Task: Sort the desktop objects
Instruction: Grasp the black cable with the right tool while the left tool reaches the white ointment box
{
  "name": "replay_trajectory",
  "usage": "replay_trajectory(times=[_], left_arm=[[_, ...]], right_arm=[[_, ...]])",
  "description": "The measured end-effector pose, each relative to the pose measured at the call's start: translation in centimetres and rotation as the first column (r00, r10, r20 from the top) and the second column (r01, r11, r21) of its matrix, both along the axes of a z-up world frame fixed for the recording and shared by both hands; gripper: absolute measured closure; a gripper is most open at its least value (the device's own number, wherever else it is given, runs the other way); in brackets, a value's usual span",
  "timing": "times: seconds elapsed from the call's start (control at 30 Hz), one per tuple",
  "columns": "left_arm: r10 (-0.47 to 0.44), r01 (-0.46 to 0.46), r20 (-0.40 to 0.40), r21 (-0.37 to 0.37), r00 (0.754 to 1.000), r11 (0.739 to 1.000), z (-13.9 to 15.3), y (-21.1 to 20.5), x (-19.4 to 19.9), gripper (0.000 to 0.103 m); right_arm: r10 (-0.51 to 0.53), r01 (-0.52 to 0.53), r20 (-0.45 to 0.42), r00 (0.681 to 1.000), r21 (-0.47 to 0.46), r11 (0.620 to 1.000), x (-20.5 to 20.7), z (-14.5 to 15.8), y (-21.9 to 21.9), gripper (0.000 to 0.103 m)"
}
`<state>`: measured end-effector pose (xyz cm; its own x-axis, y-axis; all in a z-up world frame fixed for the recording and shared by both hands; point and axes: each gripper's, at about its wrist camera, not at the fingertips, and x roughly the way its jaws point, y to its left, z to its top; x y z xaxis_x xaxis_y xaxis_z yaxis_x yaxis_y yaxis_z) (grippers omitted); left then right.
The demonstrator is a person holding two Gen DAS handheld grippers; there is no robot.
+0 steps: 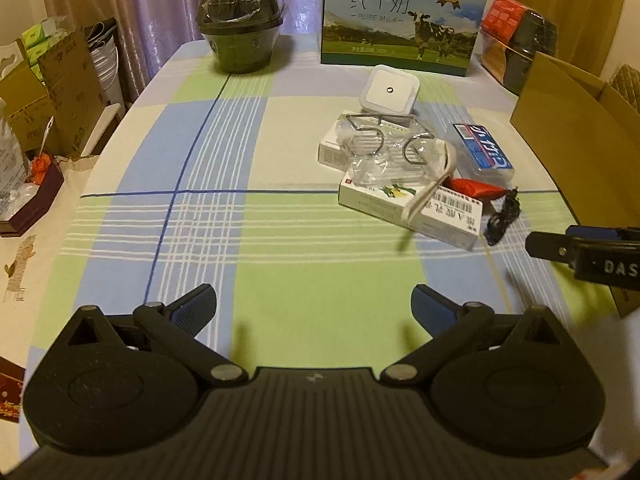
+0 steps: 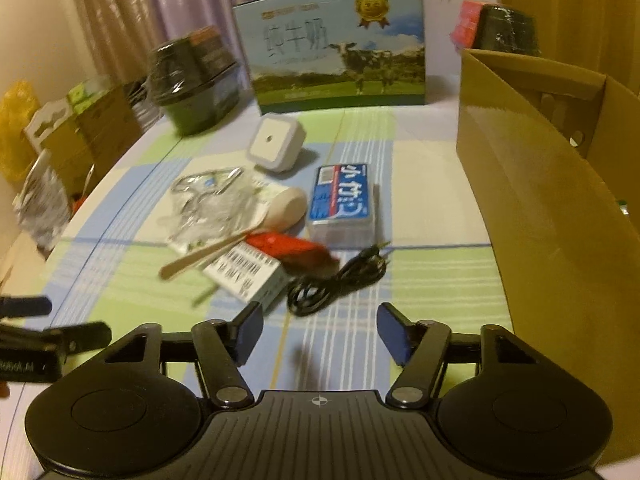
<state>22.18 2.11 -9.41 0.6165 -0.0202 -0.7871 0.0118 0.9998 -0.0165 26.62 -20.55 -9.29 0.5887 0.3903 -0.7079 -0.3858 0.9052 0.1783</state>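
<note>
Desktop clutter lies in a loose heap on the green, blue and white checked tablecloth [image 1: 280,272], toward its right half; the left gripper [image 1: 314,300] hovers over bare cloth with its jaws spread wide and nothing between them; the right gripper [image 2: 320,330] is likewise released and empty, its blue-padded fingers [image 2: 250,326] just short of the coiled black audio cable [image 2: 340,280].

In the heap, a white square night light [image 2: 276,144] sits farthest back; a clear plastic case with a blue printed label [image 2: 344,200] lies beside a red foil packet [image 2: 288,246]; a clear bag holding bent wire hooks [image 1: 384,148] rests on a white medicine box with a barcode sticker [image 1: 436,212], and a pale wooden spoon [image 2: 248,232] leans across both.

Only the right wrist view shows the spoon's bowl and the open brown cardboard carton [image 2: 540,184] at full depth, though it is blurred; the left view shows a second white box [image 1: 332,152] beneath the bag. Behind stand a blue-and-green milk carton printed with a cow [image 1: 404,16] and a wrapped stack of black bowls [image 1: 240,20].
</note>
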Motion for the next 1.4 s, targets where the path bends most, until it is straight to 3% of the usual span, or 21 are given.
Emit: replay_trajectory(times=[0.23,0.47,0.63,0.87,1.13,1.27,1.33,1.4], left_arm=[[-0.011,0.012,0.013,-0.041,1.0,0.999,-1.4,-0.3,1.6,0.001],[-0.017,0.015,-0.016,-0.078,1.0,0.997,-2.5,-0.1,2.2,0.001],[-0.006,0.005,-0.015,-0.078,1.0,0.997,-2.7,0.2,2.6,0.001],[0.0,-0.001,-0.012,-0.074,1.0,0.997,-2.7,0.6,2.3,0.001],[0.004,-0.005,-0.004,-0.086,1.0,0.996,-2.7,0.5,2.6,0.001],[-0.002,0.001,-0.01,-0.078,1.0,0.997,-2.9,0.3,2.6,0.001],[0.001,-0.002,-0.014,-0.076,1.0,0.997,-3.0,0.4,2.7,0.001],[0.007,-0.008,-0.018,-0.078,1.0,0.997,-3.1,0.6,2.7,0.001]], right_arm=[[-0.038,0.038,-0.008,0.999,0.023,0.999,2.9,-2.0,0.5,0.057],[-0.042,0.043,-0.034,0.999,0.03,0.999,4.3,-3.2,1.2,0.058],[0.001,0.0,-0.03,1.0,0.017,1.0,4.0,-3.2,1.9,0.076],[-0.087,0.094,-0.074,0.993,0.091,0.991,4.4,-2.9,0.7,0.073],[-0.181,0.189,-0.078,0.98,0.104,0.977,5.4,-3.2,0.4,0.042],[-0.127,0.128,-0.028,0.991,0.024,0.991,5.2,-3.5,1.7,0.042],[-0.088,0.088,-0.008,0.996,-0.025,0.996,4.8,-3.7,2.2,0.057],[-0.05,0.05,-0.019,0.999,-0.036,0.998,4.5,-3.6,2.2,0.057]])
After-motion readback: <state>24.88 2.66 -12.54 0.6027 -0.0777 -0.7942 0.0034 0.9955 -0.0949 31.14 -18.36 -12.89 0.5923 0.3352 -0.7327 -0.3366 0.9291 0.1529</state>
